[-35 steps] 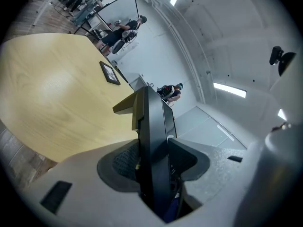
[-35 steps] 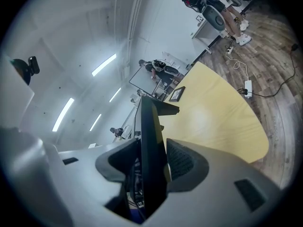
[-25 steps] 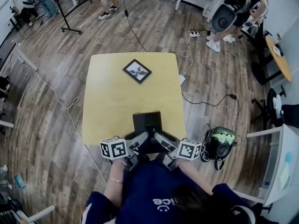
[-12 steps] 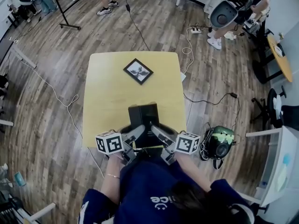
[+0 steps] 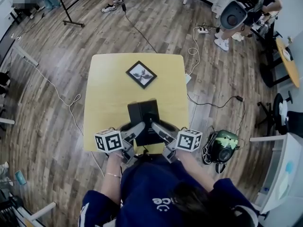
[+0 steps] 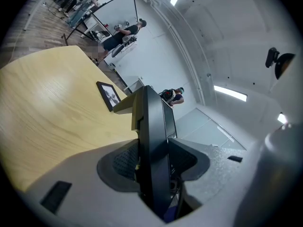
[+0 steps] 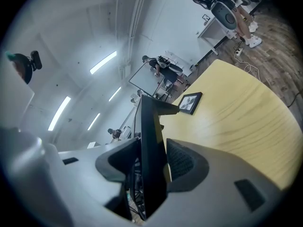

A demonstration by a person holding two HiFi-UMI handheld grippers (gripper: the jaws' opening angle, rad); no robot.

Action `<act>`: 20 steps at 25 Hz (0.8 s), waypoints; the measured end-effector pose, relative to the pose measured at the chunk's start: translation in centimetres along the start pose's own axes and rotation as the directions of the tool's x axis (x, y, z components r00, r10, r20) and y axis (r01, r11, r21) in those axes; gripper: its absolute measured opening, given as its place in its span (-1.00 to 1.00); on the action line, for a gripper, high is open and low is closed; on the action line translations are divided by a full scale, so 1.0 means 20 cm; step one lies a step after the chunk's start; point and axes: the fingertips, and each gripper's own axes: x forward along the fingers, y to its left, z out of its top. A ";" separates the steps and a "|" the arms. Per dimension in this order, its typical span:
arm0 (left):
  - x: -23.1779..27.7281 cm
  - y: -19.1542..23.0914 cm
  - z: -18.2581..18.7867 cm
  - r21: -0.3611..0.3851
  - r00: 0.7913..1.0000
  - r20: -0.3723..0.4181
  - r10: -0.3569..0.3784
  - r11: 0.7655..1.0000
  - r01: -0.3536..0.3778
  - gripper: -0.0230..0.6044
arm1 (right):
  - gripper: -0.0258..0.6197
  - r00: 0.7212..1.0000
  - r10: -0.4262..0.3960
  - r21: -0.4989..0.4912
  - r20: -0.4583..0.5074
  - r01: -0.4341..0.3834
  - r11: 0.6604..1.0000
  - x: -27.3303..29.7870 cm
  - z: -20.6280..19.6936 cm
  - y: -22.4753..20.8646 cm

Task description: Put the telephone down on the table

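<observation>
Bright, even room light here, pouring off ceiling strip lights (image 6: 229,93) that glare white in both gripper views. The head view bows hard, with the floor (image 5: 47,103) boards curving toward the edges. The table (image 5: 109,93) is flatly lit, with a soft shadow near the bottom of the left gripper view. Both gripper views have black corners. The telephone (image 6: 154,150), up close, is a dark, slightly soft slab.

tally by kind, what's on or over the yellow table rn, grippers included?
telephone: 1, clamped by both grippers
picture frame: 1
grippers: 2, left gripper and right gripper
total: 4
</observation>
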 end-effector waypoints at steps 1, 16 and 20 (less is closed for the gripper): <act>0.01 0.01 0.02 -0.001 1.000 0.001 0.004 1.000 -0.004 -0.32 | -0.30 1.000 0.003 -0.001 -0.003 -0.003 1.000 0.02 0.01 -0.01; 0.12 0.18 0.17 -0.017 0.999 -0.016 0.037 0.999 -0.037 -0.32 | -0.29 0.999 0.010 0.010 -0.052 -0.010 1.000 0.21 0.14 -0.13; 0.14 0.23 0.18 -0.031 0.999 -0.012 0.045 0.999 -0.045 -0.32 | -0.29 0.998 0.006 0.013 -0.063 -0.005 1.000 0.25 0.14 -0.18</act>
